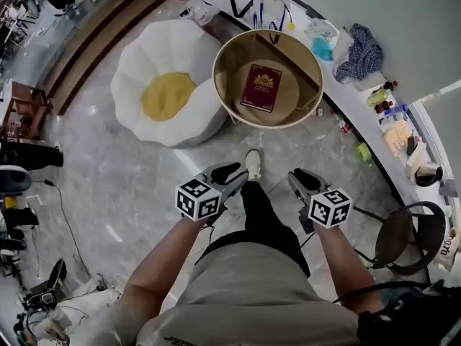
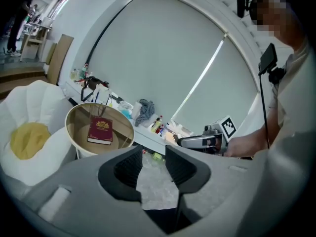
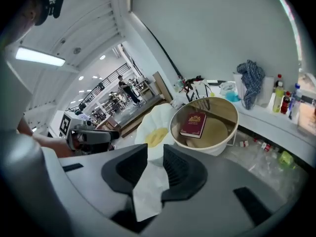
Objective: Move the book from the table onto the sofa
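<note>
Dark red hardcover book with a gold ornament on its cover, lying flat and closed near the middle of the round surface, a tan-topped piece with a raised cream rim. The book touches nothing but that top.

Sofa: a white, petal-shaped padded seat with a yellow centre cushion, just beside the round surface, on its left in the head view, the two rims nearly meeting.

Left tool and right tool: both well short of the round surface on the person's side, side by side and apart, pointing toward it. Each is released: the grey jaws stand apart with nothing between them. Only grey marble floor shows through the left gap, and the sofa's white padding, far behind, through the right gap.

White shoe: on the floor between the two tools and the round surface.

Long white wall surface: beyond the round surface on its right in the head view, carrying bottles and a crumpled blue-grey cloth.

Dark round stool: well to the right of the round surface, nearer the person.
</note>
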Tool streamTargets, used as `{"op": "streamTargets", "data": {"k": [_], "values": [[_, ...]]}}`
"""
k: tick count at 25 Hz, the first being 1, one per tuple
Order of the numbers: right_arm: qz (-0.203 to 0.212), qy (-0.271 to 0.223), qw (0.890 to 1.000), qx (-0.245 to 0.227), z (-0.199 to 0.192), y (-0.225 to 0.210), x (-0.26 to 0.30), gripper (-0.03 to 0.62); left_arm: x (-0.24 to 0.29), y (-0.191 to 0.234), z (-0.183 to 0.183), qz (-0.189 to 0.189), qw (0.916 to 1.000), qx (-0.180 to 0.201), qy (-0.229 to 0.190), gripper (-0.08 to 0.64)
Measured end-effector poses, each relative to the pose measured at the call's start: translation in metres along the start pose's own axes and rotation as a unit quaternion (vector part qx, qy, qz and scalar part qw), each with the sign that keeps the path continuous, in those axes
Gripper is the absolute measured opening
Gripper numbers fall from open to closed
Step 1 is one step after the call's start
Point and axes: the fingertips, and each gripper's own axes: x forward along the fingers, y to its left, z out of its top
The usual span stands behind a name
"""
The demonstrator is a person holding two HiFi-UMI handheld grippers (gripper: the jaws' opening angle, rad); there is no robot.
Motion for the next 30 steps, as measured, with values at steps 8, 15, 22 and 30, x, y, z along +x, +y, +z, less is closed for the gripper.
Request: {"op": "streamTargets", "data": {"k": [8, 15, 22, 30], "values": [[-0.017, 0.027, 0.998, 0.053, 0.056, -0.110, 0.161, 0.109, 0.080, 0.147, 0.027, 0.027, 0.9963, -0.033, 0.074, 0.149], [-0.028, 0.043, 0.992, 0.113, 0.071, -0.201, 0.276, 0.161, 0.172, 0.264, 0.035, 0.033, 0.9928, -0.052, 0.103, 0.179], [-0.059, 0.053, 0.985, 0.156, 0.045, -0.272, 0.351, 0.178, 0.251, 0.357, 0.009, 0.037, 0.9899, -0.049, 0.127, 0.203], [-0.055, 0.036, 0.975, 0.212, 0.026, -0.297, 0.386, 0.181, 0.291, 0.412, -0.022, 0.023, 0.9863, -0.091, 0.135, 0.222]]}}
